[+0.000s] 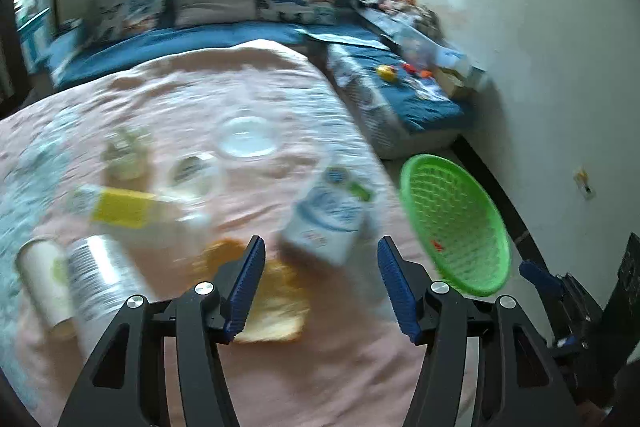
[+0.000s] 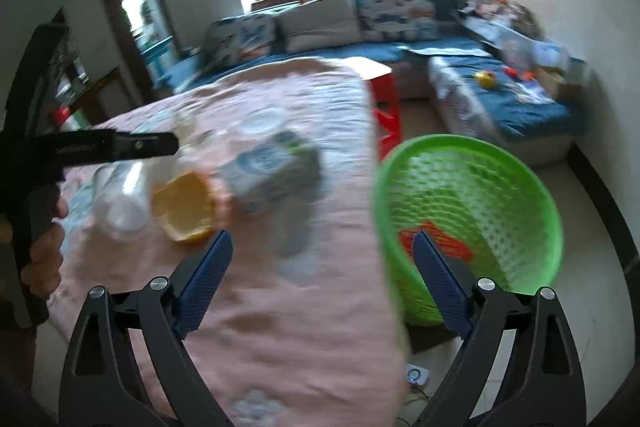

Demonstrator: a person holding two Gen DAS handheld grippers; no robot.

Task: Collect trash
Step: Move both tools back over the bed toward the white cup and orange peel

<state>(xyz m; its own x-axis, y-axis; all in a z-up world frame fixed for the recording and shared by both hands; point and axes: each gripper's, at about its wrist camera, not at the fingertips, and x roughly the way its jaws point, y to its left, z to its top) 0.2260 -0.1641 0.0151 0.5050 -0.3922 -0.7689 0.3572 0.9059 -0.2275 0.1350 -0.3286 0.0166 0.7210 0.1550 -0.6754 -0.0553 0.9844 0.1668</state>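
Left gripper (image 1: 320,283) just short of blurred carton (image 1: 328,223)

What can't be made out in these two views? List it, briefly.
- Milk carton: print unreadable, motion blur, both views.
- Yellow-labelled item: identity unclear, blurred, left wrist view.
- Green basket: the red thing inside is partly covered by the right gripper finger, right wrist view.
- Silver can: lower end hidden behind the left gripper frame, left wrist view.

Motion-blurred litter on the pink bedspread (image 1: 304,379), carton (image 1: 328,219) print unreadable.
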